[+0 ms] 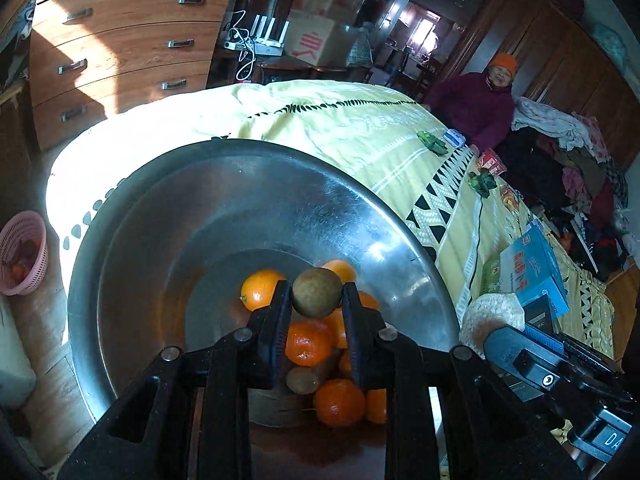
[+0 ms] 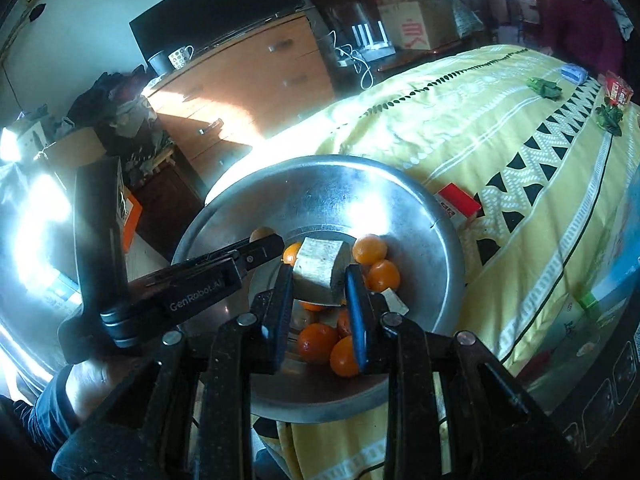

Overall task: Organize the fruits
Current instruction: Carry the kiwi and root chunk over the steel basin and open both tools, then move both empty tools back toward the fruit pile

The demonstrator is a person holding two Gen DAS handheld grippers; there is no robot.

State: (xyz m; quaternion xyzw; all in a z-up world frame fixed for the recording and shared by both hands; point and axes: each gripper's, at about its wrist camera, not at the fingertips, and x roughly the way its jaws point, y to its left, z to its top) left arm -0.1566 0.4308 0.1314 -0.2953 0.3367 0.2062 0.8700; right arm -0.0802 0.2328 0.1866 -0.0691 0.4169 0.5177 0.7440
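Observation:
A large steel basin (image 1: 224,200) sits on the yellow bedspread and holds several oranges (image 1: 262,289) and a kiwi (image 1: 306,378). My left gripper (image 1: 316,296) is shut on a round brown-green fruit (image 1: 316,292), held above the basin's fruit. In the right wrist view the same basin (image 2: 420,216) lies below, with oranges (image 2: 370,249) in it. My right gripper (image 2: 319,280) is shut on a pale, rough cut chunk (image 2: 318,266) over the basin. The left gripper's body (image 2: 192,280) reaches in from the left.
A yellow patterned bedspread (image 1: 360,128) covers the bed. Boxes and packets (image 1: 532,264) lie along its right side. A pink basket (image 1: 22,258) stands on the floor at left. A wooden dresser (image 1: 120,40) is behind. A person in purple (image 1: 480,108) sits beyond the bed.

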